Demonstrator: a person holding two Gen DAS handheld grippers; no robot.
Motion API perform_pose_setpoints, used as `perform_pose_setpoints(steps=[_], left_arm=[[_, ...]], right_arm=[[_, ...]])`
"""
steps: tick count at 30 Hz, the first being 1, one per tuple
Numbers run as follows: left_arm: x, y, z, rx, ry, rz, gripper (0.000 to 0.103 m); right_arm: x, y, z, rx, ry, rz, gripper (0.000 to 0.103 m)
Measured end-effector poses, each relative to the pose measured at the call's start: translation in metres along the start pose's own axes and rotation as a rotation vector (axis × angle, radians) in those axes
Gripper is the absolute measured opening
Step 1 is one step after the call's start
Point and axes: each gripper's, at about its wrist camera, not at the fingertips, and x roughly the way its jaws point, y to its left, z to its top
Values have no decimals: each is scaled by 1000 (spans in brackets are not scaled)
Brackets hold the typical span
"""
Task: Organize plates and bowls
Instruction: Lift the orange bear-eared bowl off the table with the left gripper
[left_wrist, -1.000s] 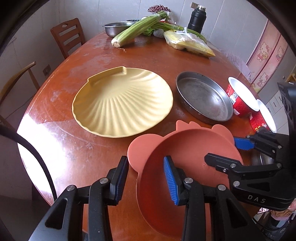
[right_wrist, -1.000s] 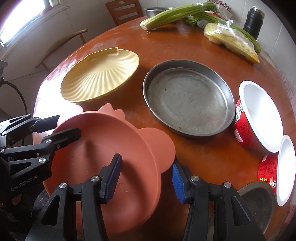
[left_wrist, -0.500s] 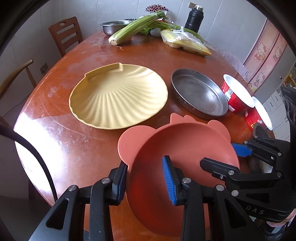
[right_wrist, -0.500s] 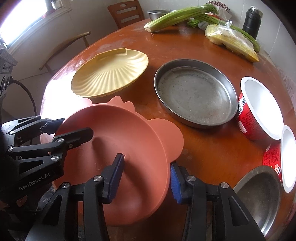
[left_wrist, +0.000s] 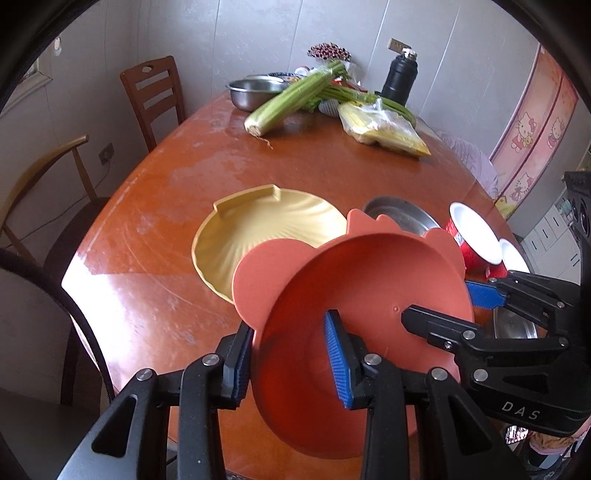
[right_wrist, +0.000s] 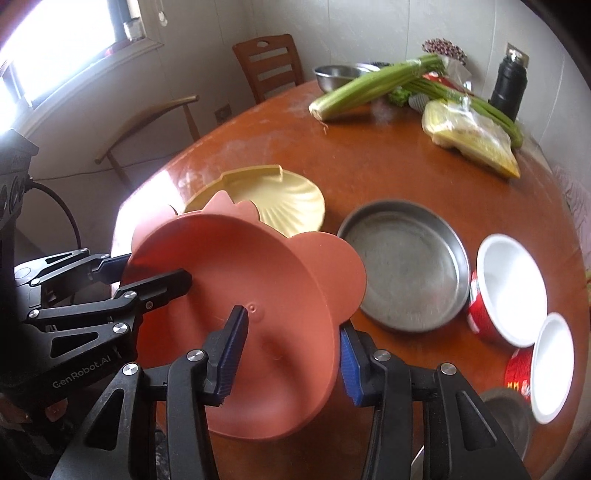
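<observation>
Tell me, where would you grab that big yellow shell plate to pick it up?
I'd probably take the yellow shell plate by its thin raised rim, one finger above and one below. It lies flat on the table and is far too wide to span. The rim facing the far chairs looks best to come in over: the near edge is hidden behind the orange bowl, which both grippers hold.

Round wooden table (right_wrist: 369, 166), yellow shell plate (right_wrist: 280, 203), steel pan (right_wrist: 402, 266), celery (right_wrist: 369, 88)
</observation>
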Motion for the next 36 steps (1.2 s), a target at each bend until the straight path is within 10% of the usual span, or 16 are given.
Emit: perform_pose_setpoints(steps=[36], left_arm=[[38,61,69,-79,-28,40,37]], right_arm=[[62,14,105,-74,14,-76,48]])
